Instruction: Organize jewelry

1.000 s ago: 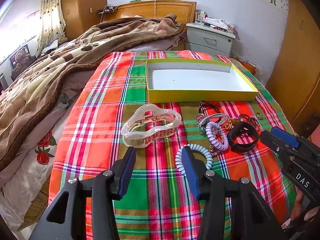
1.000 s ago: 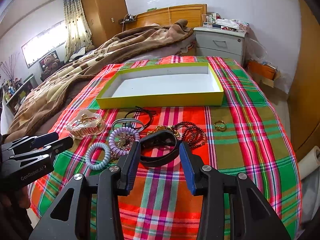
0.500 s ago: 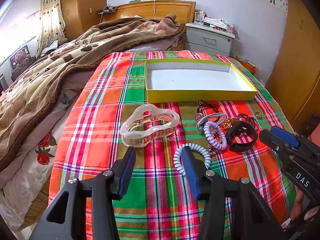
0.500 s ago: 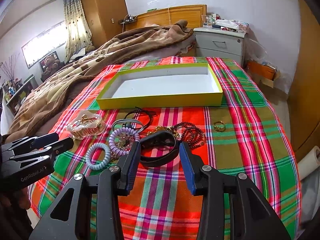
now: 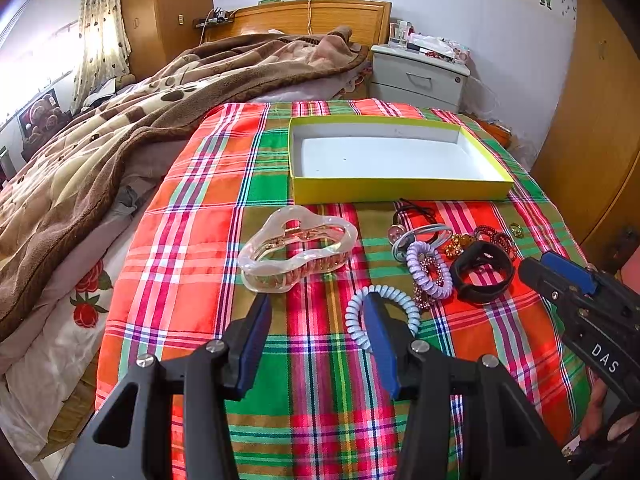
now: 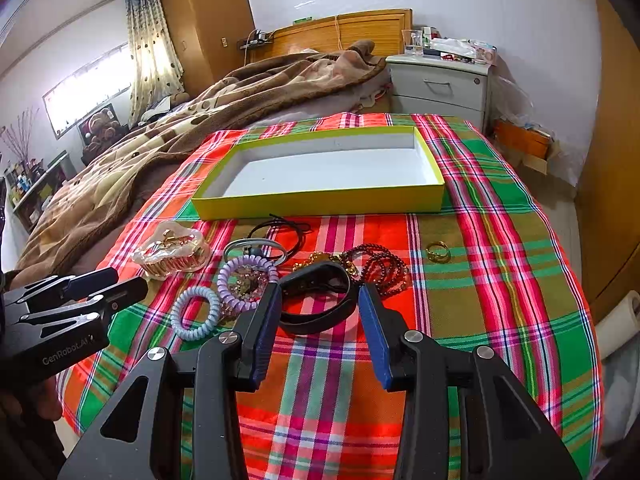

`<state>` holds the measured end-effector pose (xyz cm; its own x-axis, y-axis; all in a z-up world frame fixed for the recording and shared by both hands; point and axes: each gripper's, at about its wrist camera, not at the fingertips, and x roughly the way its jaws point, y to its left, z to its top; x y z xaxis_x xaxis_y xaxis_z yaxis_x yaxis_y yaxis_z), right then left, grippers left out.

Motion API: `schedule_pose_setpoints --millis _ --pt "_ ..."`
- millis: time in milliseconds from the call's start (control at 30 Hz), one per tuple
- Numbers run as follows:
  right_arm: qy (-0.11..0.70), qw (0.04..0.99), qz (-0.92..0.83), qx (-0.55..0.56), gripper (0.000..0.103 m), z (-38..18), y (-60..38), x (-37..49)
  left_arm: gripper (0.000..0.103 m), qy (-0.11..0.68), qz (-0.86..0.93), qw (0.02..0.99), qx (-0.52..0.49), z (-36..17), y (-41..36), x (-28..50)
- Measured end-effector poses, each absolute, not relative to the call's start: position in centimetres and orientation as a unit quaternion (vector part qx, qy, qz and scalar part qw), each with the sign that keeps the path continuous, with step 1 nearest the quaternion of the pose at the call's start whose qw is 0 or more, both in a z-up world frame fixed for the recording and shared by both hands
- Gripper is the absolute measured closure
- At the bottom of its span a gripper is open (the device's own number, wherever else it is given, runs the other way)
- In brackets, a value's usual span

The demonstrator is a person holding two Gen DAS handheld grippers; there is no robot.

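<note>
The right gripper hangs with jaws apart and nothing between its pads, the black wristband lying just ahead of its tips, long axis crosswise to the fingers. The left gripper, likewise spread and empty, has the clear hair claw just ahead, lying slantwise, and a blue coil tie by its right finger. The yellow box sits farther ahead.

Bedroom around the plaid cloth
A brown blanket lies rumpled beside it; beyond stand a wooden headboard, a grey nightstand and spotted curtains.
</note>
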<state>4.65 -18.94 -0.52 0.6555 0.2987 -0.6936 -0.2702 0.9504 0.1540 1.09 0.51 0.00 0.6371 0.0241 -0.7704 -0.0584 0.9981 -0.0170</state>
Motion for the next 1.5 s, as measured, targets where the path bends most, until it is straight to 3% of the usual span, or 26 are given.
schedule_pose_setpoints --millis 633,1200,1500 --pt "0.388 0.909 0.154 0.021 0.062 -0.8 -19.0 4.9 0.053 0.428 0.02 0.903 -0.029 -0.2 1.0 1.4" --pt "0.425 0.894 0.133 0.041 0.062 -2.3 -19.6 7.0 0.053 0.428 0.018 0.899 -0.095 0.3 8.0 3.4" --pt "0.437 0.888 0.144 0.0 0.062 -2.6 -18.4 8.9 0.053 0.458 -0.037 0.878 -0.133 -1.0 9.3 6.1"
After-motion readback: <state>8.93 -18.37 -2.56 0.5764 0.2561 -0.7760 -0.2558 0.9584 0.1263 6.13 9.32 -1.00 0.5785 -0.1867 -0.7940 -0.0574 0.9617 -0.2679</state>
